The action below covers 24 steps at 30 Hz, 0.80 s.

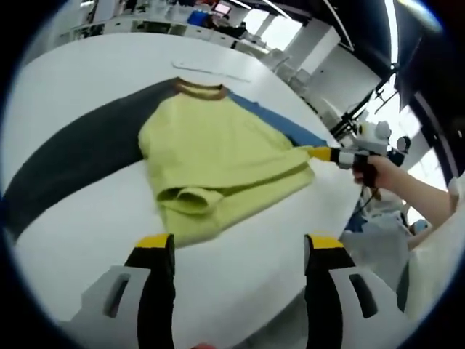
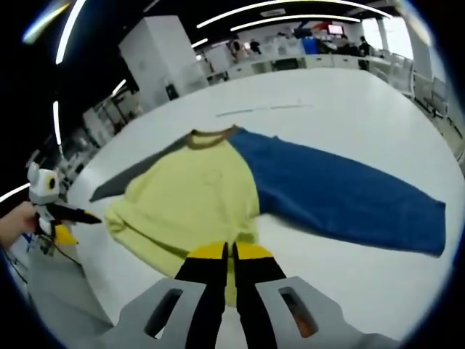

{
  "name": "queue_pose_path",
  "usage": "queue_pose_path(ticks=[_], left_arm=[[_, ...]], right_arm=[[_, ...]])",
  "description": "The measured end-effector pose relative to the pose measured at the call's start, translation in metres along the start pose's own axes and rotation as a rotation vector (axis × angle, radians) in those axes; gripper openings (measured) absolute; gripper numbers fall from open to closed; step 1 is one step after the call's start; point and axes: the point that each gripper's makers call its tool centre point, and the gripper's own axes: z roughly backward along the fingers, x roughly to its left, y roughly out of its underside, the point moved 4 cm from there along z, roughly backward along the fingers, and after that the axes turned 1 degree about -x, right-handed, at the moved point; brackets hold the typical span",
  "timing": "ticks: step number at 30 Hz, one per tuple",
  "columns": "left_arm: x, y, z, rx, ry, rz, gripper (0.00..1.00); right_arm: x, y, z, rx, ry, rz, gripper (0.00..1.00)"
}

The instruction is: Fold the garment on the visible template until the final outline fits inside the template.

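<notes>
In the left gripper view the left gripper hangs with its two yellow-tipped jaws wide apart and nothing between them, over bare white worktop; just ahead of the jaw tips lies the near edge of the shirt, its yellow-green body rumpled into a thick fold closest to the gripper; beyond that the brown collar faces away from the gripper; the dark grey sleeve stretches out to the gripper's left, and a strip of blue sleeve shows along the far right edge of the body; further right, the right gripper reaches in with its yellow tips pressed on the shirt's right edge, held by a hand.

In the right gripper view the right gripper has its jaws drawn together, clamped on the yellow-green cloth of the shirt at its near edge; the body spreads ahead of the tips up to the collar; the blue sleeve lies flat and long to the gripper's right across the worktop; the grey sleeve runs off to the left; far left, the left gripper points toward the shirt, apart from it; a thin pale line lies on the worktop beyond the collar.
</notes>
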Motion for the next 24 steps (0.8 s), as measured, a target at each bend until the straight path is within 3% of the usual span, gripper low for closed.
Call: queue_pose_path(ticks=[8,13,24], left_arm=[[-0.001,-0.001,-0.011,-0.008,0.017,0.015,0.53],[0.001,-0.001,-0.016,-0.004,-0.001,0.021,0.53],[0.007,-0.012,-0.020,-0.075,-0.038,0.170,0.41]], right_arm=[[0.002,-0.004,0.003,-0.016,-0.006,-0.012,0.04],[0.002,-0.005,0.005,-0.020,-0.007,-0.016,0.04],[0.004,-0.006,0.009,-0.028,-0.006,-0.022,0.04]])
